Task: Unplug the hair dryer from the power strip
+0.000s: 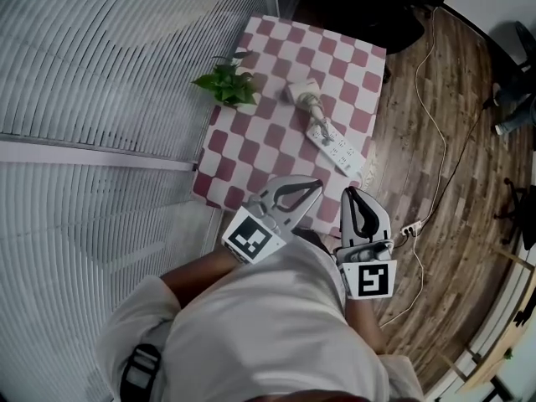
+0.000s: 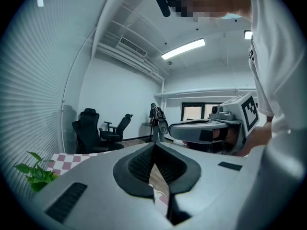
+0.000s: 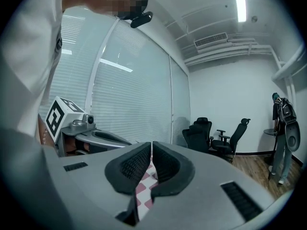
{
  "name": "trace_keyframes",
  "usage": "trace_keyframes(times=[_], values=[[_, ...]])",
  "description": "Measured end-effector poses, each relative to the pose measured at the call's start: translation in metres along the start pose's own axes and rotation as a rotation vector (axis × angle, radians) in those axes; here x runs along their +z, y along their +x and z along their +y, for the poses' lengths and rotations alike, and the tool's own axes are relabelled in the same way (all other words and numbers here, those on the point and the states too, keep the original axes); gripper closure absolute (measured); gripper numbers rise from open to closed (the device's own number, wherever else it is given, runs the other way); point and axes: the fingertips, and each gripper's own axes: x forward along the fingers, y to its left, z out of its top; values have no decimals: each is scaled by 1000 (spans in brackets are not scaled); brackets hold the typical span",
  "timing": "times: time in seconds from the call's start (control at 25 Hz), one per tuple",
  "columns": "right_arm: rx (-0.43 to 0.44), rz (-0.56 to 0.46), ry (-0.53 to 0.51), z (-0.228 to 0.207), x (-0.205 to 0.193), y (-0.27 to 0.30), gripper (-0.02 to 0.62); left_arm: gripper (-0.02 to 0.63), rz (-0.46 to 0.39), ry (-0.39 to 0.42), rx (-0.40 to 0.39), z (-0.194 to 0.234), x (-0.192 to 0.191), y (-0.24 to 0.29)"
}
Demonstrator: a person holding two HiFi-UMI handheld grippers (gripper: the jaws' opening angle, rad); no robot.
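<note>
Head view: the hair dryer (image 1: 305,97) lies on the checkered cloth (image 1: 251,145) of the table, toward its far side. Its near end meets the far end of the white power strip (image 1: 337,149). Dryer and strip lie roughly in 1 diagonal line, far-left to near-right. The strip's near end sits close to the cloth's right edge. I cannot tell which end of the dryer is the nozzle. A plant (image 1: 228,85) stands to the left of the dryer. The left gripper (image 1: 316,184) and right gripper (image 1: 349,193) hover at the near edge, well short of the strip, both pointing across the table.

Left gripper view: the jaws are closed together with nothing between them. Only a corner of the cloth and the plant show, not the dryer.

Right gripper view: the jaws are pressed together and empty, and a strip of cloth shows below them.

Risks, as judged:
1. Both jaw pairs must open before any grasp, or a closed tip could shove the strip or plug aside.
2. The strip looks loose on the cloth. Pulling the plug with only 1 gripper would likely drag the strip, perhaps off the right edge. 1 gripper should pin it.
3. A pull off the plug's axis may bind the pins.
4. A wide left sweep could knock the plant.
</note>
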Motion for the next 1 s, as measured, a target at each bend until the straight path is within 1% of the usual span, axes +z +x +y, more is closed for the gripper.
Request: trace_keyframes(times=[0.16, 0.28, 0.48, 0.68, 0.84, 1.0], values=[[-6, 27, -16, 0, -12, 12, 561, 575, 32, 19, -6, 12, -12, 4], [-8, 46, -25, 0, -23, 22, 560, 575, 38, 6, -16, 20, -23, 7], [4, 103, -52, -1, -52, 38, 560, 575, 66, 7, -28, 32, -42, 15], [-4, 140, -51, -2, -79, 51, 558, 575, 100, 13, -36, 44, -65, 25], [7, 193, -70, -4, -104, 59, 545, 575, 130, 13, -36, 54, -87, 34], [2, 213, -59, -11, -122, 69, 518, 575, 167, 11, -29, 64, -109, 43]])
